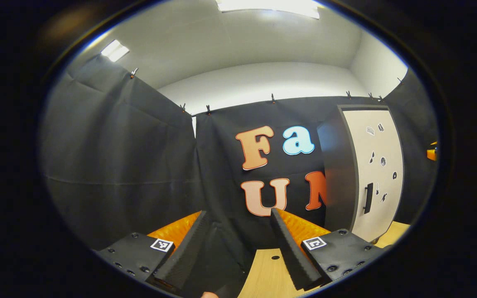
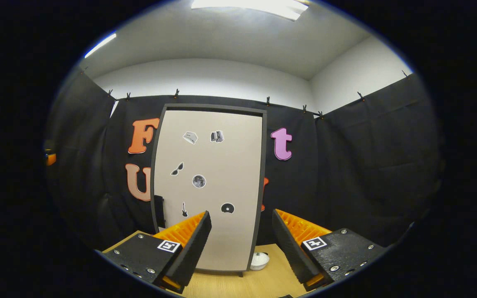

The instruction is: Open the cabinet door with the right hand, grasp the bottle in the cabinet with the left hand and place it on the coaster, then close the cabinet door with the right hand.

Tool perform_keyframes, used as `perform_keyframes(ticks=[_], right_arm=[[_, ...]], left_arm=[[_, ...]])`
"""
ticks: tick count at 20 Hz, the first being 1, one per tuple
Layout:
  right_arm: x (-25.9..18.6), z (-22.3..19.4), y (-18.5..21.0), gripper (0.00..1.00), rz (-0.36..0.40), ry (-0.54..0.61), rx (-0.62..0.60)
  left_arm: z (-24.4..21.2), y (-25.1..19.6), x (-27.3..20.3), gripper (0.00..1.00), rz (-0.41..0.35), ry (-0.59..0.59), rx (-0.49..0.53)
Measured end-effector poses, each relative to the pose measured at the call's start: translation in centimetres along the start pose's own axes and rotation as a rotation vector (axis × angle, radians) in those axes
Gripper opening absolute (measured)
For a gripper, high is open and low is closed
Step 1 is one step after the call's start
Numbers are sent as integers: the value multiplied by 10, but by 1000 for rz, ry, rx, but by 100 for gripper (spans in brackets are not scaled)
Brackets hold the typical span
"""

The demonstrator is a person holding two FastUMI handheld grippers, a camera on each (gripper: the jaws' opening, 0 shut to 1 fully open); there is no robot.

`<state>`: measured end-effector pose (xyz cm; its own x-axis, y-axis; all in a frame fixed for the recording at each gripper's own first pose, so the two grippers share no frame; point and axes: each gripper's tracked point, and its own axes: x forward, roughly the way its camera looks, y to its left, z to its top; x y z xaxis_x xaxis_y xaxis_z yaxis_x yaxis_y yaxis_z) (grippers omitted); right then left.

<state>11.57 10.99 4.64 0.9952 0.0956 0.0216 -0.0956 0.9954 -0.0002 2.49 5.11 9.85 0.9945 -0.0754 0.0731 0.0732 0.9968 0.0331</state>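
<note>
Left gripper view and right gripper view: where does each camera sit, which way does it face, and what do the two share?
Left gripper view: rides the left gripper, facing the black cloth wall; open fingers at bottom, tall beige-doored cabinet off to the right.
Right gripper view: rides the right gripper, facing the cabinet's closed door squarely; open fingers at bottom.
Shared: cabinet, light wooden table.

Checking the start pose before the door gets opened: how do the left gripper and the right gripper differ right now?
The right gripper squarely faces the cabinet door; the left gripper points at the booth wall, with the cabinet off to its right. The door's black handle lies far right of the left gripper's fingers but just left of the right gripper's. Both are open, hold nothing and hover over the wooden table.
</note>
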Motion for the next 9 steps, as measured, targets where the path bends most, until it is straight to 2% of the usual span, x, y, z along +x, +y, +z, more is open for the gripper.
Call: perform_keyframes(ticks=[6, 9], right_arm=[[-11, -6, -12, 92, -18, 18, -1], [-15, -3, -25, 92, -44, 12, 5]], left_arm=[[-6, -7, 5, 98, -24, 18, -38], [-2, -6, 8, 98, -12, 15, -22]])
